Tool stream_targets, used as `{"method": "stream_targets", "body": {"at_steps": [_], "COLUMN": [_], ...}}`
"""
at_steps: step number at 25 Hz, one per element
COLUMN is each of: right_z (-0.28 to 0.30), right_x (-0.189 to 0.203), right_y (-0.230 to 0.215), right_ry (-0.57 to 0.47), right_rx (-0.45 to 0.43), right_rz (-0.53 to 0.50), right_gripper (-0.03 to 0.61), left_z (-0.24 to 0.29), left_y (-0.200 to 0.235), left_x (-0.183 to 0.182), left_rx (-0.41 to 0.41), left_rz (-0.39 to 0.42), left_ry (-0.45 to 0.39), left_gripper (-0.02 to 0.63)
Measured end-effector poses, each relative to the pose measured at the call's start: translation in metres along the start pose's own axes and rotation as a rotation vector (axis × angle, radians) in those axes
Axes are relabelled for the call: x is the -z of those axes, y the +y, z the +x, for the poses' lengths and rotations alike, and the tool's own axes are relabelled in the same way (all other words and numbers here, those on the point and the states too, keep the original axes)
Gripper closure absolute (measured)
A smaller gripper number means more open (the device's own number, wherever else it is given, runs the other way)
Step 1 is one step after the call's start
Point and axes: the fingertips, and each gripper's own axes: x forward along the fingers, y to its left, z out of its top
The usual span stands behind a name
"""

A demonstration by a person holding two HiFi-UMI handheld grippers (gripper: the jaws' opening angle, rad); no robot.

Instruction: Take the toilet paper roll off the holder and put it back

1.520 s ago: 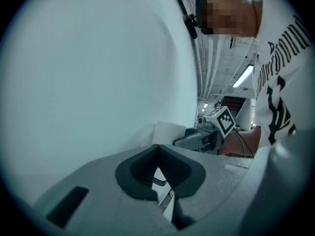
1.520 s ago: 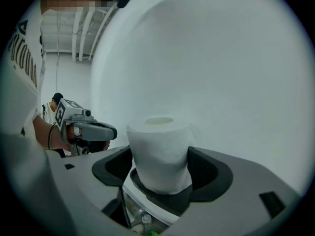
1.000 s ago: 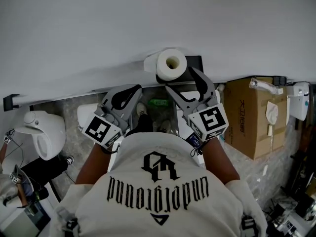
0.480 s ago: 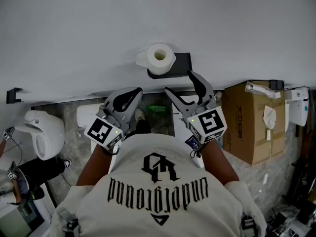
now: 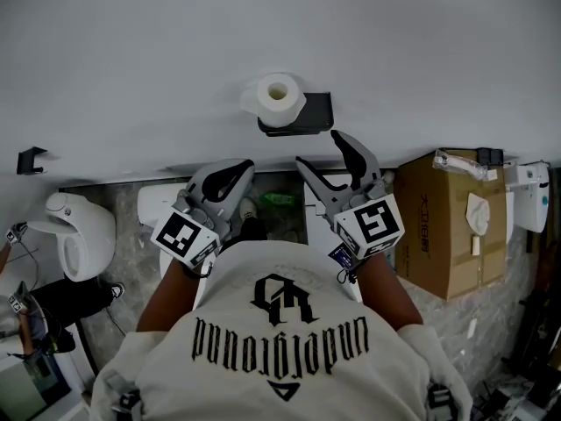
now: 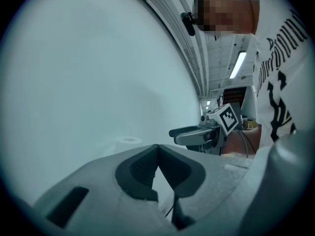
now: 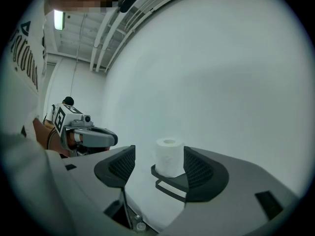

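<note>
**Roll on its holder, both grippers short of it**

Toilet paper roll (image 5: pixel 278 99) upright on the black holder (image 5: pixel 316 112), core hole facing up, sitting at the holder's left end and touching it. Holder fixed to a plain white wall (image 5: pixel 263 24).

Right gripper (image 5: pixel 317 147) below and a little right of the holder, jaws wide apart and holding nothing. In the right gripper view, roll framed in the gap between the two pads, well beyond the tips and apart from them. Left gripper (image 5: pixel 245 165) lower and to the left, jaws pressed together tip to tip with nothing between them.

Around: cardboard box (image 5: pixel 447 222) on the floor to the right, a white toilet (image 5: pixel 83 235) to the left, a small black bracket (image 5: pixel 31 159) on the wall farther left, a green bottle (image 5: pixel 280 200) on the floor between the two grippers.

Hard to see: left part of the holder covered by the roll. Bottle partly hidden by the grippers. Much of the floor blocked by the person's white printed shirt (image 5: pixel 280 323) and forearms. Left gripper view filled below by its own closed jaws, the roll only a faint pale shape against the wall just above them. Clutter at the head view's lower corners too small and cut off to name.
</note>
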Motion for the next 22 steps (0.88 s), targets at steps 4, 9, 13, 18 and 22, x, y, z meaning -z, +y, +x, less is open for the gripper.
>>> {"method": "stream_targets", "body": {"at_steps": [4, 9, 13, 18, 22], "right_z": [-0.008, -0.009, -0.01, -0.014, -0.018], "right_x": [-0.001, 0.004, 0.003, -0.003, -0.008], "right_y": [0.006, 0.022, 0.039, 0.061, 0.081], "right_ry": [-0.017, -0.017, -0.021, -0.032, -0.037], "right_rx": [-0.041, -0.091, -0.13, -0.159, -0.163], "right_rz": [-0.016, -0.018, -0.021, -0.044, -0.064], "right_gripper": [0.376, 0.468, 0.513, 0.548, 0.558], "left_z": [-0.008, -0.031, -0.05, -0.071, -0.088], "left_y": [-0.009, -0.018, -0.018, -0.023, -0.023], "left_x": [0.002, 0.015, 0.015, 0.017, 0.013], "left_rx": [-0.024, -0.075, -0.108, -0.11, -0.099], "left_rz": [-0.01, -0.05, -0.065, -0.086, -0.075], "left_ry": [0.008, 0.025, 0.022, 0.031, -0.004], "left_gripper": [0.601, 0.601, 0.601, 0.601, 0.601]}}
